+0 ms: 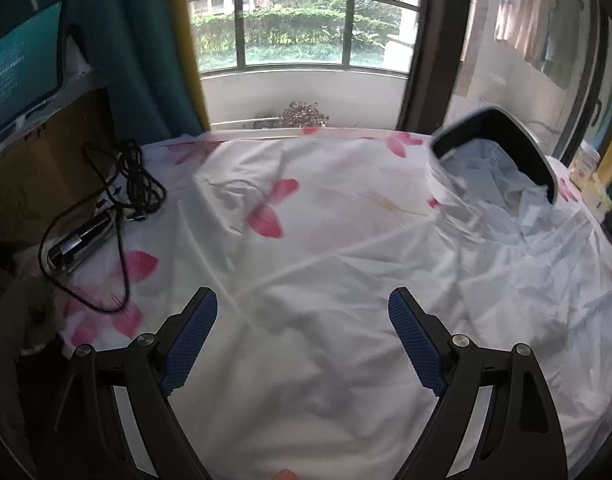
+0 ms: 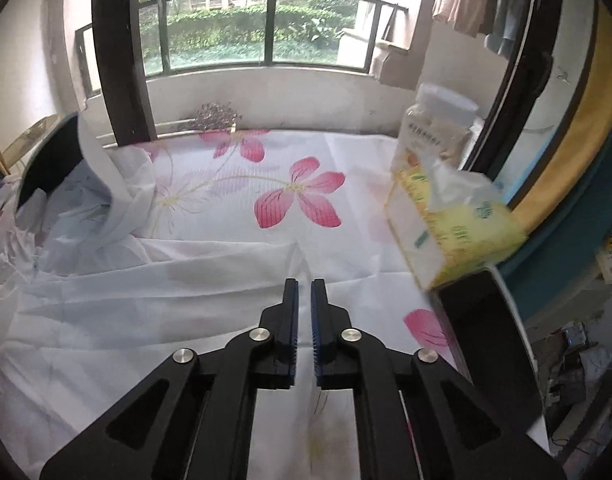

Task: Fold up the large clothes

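A large white garment (image 1: 505,280) lies crumpled on the flower-print sheet (image 1: 266,200). Its pale-blue collar end rests against a black-and-white curved object (image 1: 505,140). My left gripper (image 1: 302,320) is open and empty, its blue pads hovering over white fabric at the near edge. In the right wrist view the garment (image 2: 106,300) spreads across the left and middle. My right gripper (image 2: 304,292) has its jaws nearly closed with a thin gap. No cloth shows between them. It hovers over the garment's right edge.
Black cables (image 1: 126,176) and a metallic device (image 1: 78,240) lie at the sheet's left edge beside a monitor (image 1: 22,76). A yellow tissue box (image 2: 453,224), a plastic jar (image 2: 433,128) and a dark slab (image 2: 489,344) stand on the right. Window and balcony rail (image 1: 306,28) lie behind.
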